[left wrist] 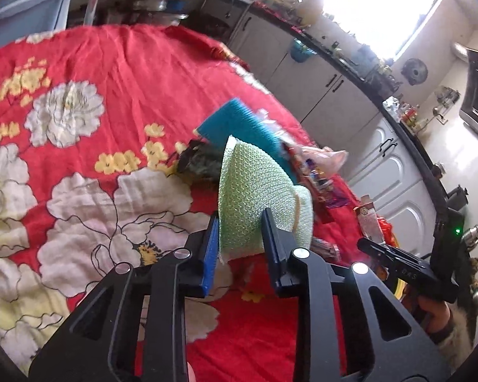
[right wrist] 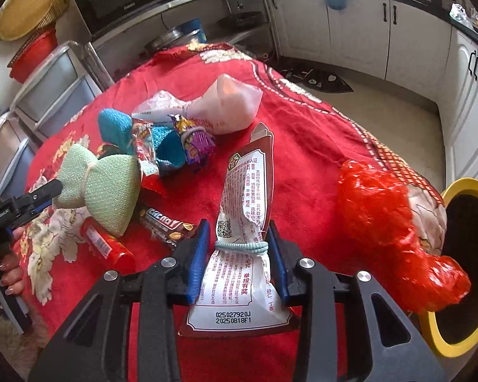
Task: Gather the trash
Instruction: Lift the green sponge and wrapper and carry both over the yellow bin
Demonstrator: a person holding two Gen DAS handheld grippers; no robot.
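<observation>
My left gripper [left wrist: 242, 246] is shut on a pale green knobbly cloth bundle [left wrist: 255, 187] tied at its waist, held just above the table. In the right wrist view that bundle [right wrist: 102, 181] hangs from the left gripper [right wrist: 52, 192] at the left edge. My right gripper [right wrist: 239, 254] is shut on a white and brown snack packet [right wrist: 245, 191] cinched by a pale blue hair tie [right wrist: 240, 245]. It stands upright between the blue pads. The right gripper [left wrist: 395, 258] shows at the right of the left wrist view.
The table wears a red flowered cloth [left wrist: 111, 63]. On it lie a teal cloth [right wrist: 111, 127], a purple wrapper [right wrist: 197, 143], a whitish bag [right wrist: 229, 105], a chocolate bar [right wrist: 165, 226], a red tube [right wrist: 108, 245] and a red plastic bag [right wrist: 392, 216]. A yellow-rimmed bin [right wrist: 455, 187] stands at the right edge.
</observation>
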